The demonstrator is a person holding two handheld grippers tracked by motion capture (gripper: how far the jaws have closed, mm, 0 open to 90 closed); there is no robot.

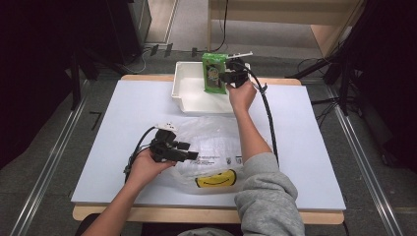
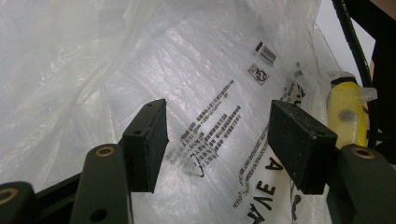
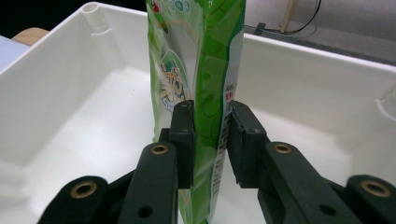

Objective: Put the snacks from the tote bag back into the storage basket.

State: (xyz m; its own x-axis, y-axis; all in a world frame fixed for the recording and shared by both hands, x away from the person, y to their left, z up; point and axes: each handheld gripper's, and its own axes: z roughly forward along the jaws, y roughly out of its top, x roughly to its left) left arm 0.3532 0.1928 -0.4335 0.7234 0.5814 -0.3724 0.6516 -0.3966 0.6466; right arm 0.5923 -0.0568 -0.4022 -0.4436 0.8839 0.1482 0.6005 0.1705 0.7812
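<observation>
Here, right gripper (image 3: 210, 140) fingers pinch the green pouch (image 1: 214, 73) over the white bin (image 1: 189, 93); left gripper (image 2: 217, 144) fingers spread above the plastic bag (image 1: 216, 142); carry upright, grip firm.

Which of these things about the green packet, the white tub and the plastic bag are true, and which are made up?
1. The right gripper is clamped on the green packet. True.
2. The green packet lies flat on the table. False: it is held upright over the white tub.
3. The left gripper has its jaws apart over the plastic bag. True.
4. The plastic bag has a red star on it. False: it has a yellow smiley face and black print.
5. The white tub sits at the near edge of the table. False: it sits at the far edge.
</observation>
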